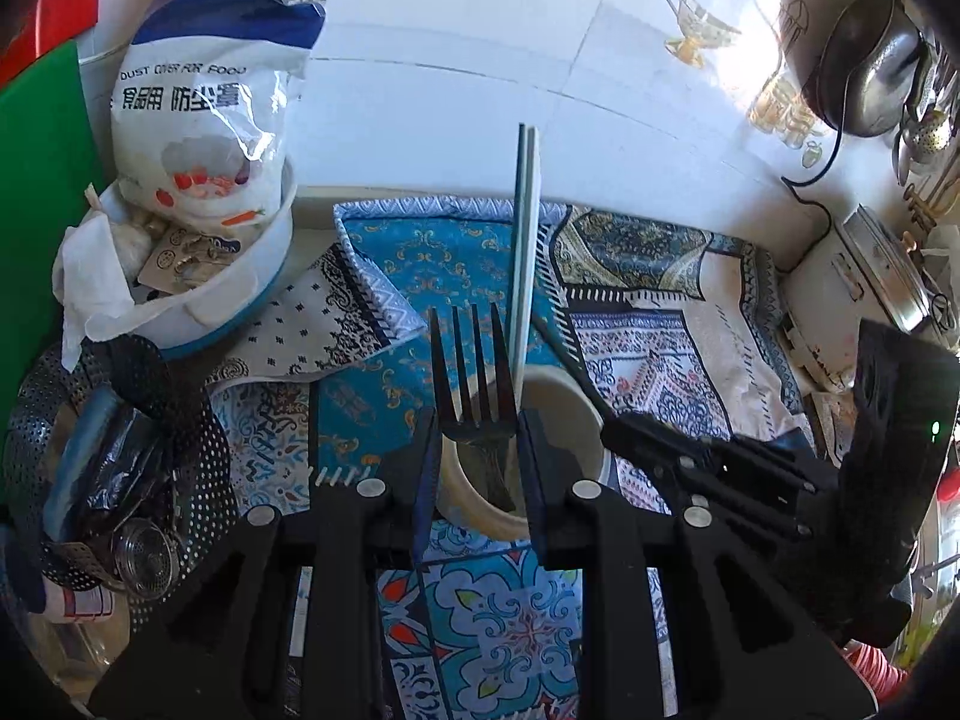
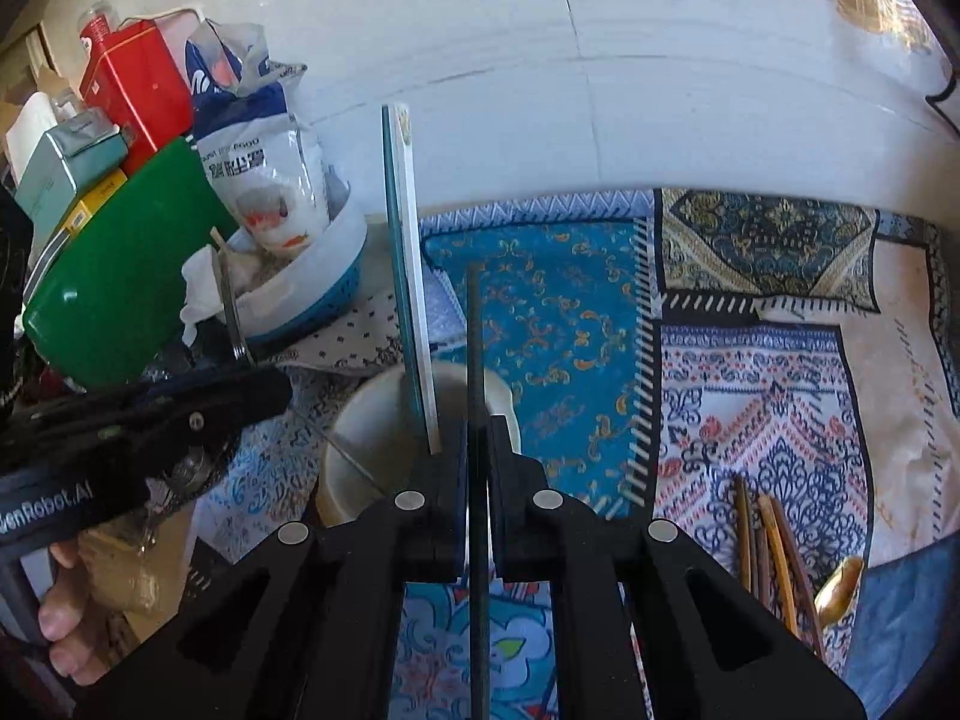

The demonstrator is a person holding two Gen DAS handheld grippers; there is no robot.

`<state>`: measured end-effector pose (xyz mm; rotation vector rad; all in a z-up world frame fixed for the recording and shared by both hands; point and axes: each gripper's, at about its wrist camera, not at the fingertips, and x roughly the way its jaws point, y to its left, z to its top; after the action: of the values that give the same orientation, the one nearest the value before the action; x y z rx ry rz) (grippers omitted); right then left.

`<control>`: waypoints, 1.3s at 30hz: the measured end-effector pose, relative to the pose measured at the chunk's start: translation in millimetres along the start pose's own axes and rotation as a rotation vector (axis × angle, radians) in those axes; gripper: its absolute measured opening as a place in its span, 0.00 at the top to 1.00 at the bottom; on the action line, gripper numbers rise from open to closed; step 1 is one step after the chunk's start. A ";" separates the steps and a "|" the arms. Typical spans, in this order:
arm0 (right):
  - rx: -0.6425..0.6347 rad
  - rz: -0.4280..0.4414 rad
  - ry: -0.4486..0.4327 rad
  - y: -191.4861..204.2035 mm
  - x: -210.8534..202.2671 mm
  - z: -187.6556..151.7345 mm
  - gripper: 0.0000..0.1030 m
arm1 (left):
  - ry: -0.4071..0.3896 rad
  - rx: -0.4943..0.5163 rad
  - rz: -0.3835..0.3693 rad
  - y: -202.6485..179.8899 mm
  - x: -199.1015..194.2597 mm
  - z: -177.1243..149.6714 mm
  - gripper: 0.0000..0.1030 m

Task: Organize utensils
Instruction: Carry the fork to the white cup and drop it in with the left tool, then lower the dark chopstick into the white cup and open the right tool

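Two hand-held grippers angled downward, left (image 1: 477,441) clamping fork (image 1: 474,372) over cup (image 1: 564,420), right (image 2: 478,438) clamping dark rod (image 2: 477,360).

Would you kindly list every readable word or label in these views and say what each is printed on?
"DUST COVER FOR FOOD": the plastic bag standing in the white basket.
Chinese characters beneath it: too unclear to transcribe.
"enRobot.AI", start cut off: the left hand-held gripper.
Red tin and boxes: too small.
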<state>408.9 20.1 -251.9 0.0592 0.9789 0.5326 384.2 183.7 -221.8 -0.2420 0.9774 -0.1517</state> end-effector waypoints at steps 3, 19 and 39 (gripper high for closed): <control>-0.024 0.003 0.066 -0.9 -3.2 -13.6 0.94 | 0.022 0.004 0.011 -1.8 3.1 -3.2 0.76; -0.114 -0.002 0.247 -10.0 26.1 -11.1 0.92 | 0.013 -0.015 0.025 0.6 -0.9 -12.7 0.76; -0.038 -0.003 -0.180 13.4 -49.0 44.3 0.95 | 0.061 0.015 0.021 3.5 9.3 -0.5 0.76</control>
<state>417.5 17.7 -185.0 0.0707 0.7925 0.5338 389.0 184.8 -230.5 -0.2147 1.0383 -0.1479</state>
